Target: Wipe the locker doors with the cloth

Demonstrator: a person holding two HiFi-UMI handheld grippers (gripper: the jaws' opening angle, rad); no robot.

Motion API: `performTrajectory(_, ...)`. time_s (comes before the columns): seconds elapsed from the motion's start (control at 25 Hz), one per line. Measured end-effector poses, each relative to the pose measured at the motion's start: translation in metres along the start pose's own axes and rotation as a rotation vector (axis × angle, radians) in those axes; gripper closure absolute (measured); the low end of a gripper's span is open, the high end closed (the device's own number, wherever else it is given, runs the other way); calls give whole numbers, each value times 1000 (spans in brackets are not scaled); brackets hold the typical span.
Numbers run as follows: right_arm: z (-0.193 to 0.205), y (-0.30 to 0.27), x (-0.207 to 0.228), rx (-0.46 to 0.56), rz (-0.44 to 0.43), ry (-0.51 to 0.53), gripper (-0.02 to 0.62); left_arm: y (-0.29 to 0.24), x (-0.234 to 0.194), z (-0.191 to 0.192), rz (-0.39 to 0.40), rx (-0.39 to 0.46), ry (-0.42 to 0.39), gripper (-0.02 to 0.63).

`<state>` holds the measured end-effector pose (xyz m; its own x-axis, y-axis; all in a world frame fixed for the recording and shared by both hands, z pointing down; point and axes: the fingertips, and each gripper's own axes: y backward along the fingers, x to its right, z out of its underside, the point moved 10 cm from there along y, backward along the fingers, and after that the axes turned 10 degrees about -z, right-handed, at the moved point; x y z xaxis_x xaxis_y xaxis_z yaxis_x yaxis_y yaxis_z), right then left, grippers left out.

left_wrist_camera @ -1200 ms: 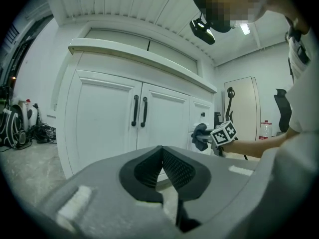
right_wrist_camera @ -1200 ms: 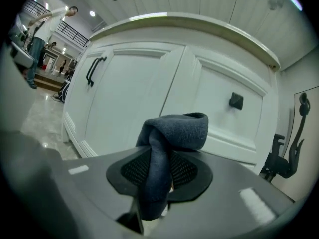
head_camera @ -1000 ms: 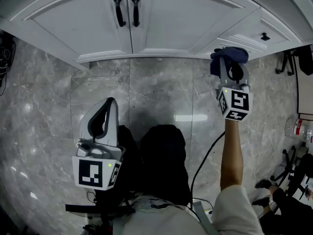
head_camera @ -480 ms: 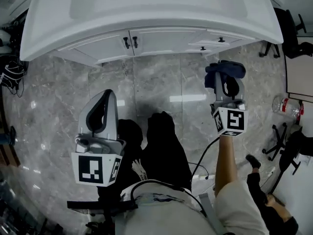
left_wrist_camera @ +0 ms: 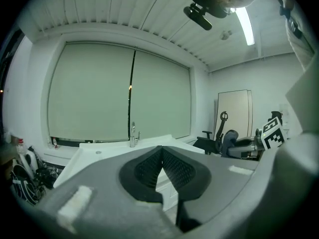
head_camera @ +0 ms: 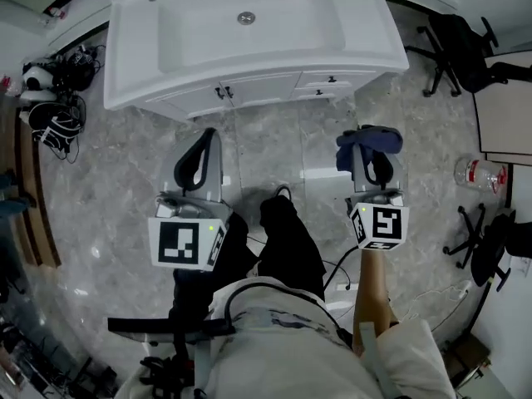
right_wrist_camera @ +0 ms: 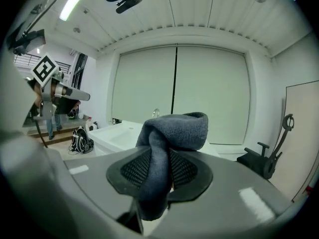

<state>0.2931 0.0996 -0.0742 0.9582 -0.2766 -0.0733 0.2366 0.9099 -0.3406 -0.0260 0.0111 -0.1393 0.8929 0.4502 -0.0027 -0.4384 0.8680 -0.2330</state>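
Observation:
The white sink cabinet [head_camera: 249, 56] stands at the top of the head view, its two locker doors [head_camera: 229, 96] closed, with dark handles. My right gripper [head_camera: 368, 144] is held over the floor, well short of the cabinet, and is shut on a dark blue cloth [head_camera: 368, 138]. From the right gripper's own camera the cloth [right_wrist_camera: 172, 133] bulges over the jaws and hangs down between them. My left gripper [head_camera: 206, 135] is level with it on the left. Its pads [left_wrist_camera: 160, 151] meet at the tip with nothing between them.
Grey marble floor [head_camera: 125, 189] lies between me and the cabinet. Bags [head_camera: 54, 98] lie at the left wall. Office chairs [head_camera: 457, 40], a board [head_camera: 507, 98] and a plastic bottle [head_camera: 474, 173] are at the right. A cable [head_camera: 337, 268] runs by my feet.
The view has pulled back and up from the cabinet: the doors have shrunk and the whole sink top now shows. Both grippers are farther from the doors. The cloth stays gripped.

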Motion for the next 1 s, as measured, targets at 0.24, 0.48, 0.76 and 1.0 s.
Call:
performTrajectory(0.24,-59,51,-19,5,-91,82,491,38,33,-40,-47,35,-5,604)
performTrajectory(0.48,-77,98,-64,20,-51,33,492,99,8,-56,-28,78,-33,604)
performTrajectory(0.76,-90,131,-122,38,-71,-15,505,179,-11,-42,-59,42,-16,604)
performTrajectory(1.0,-103,149,-141,88,-109,13,505,218,-12,-45,-105,51,-8,604)
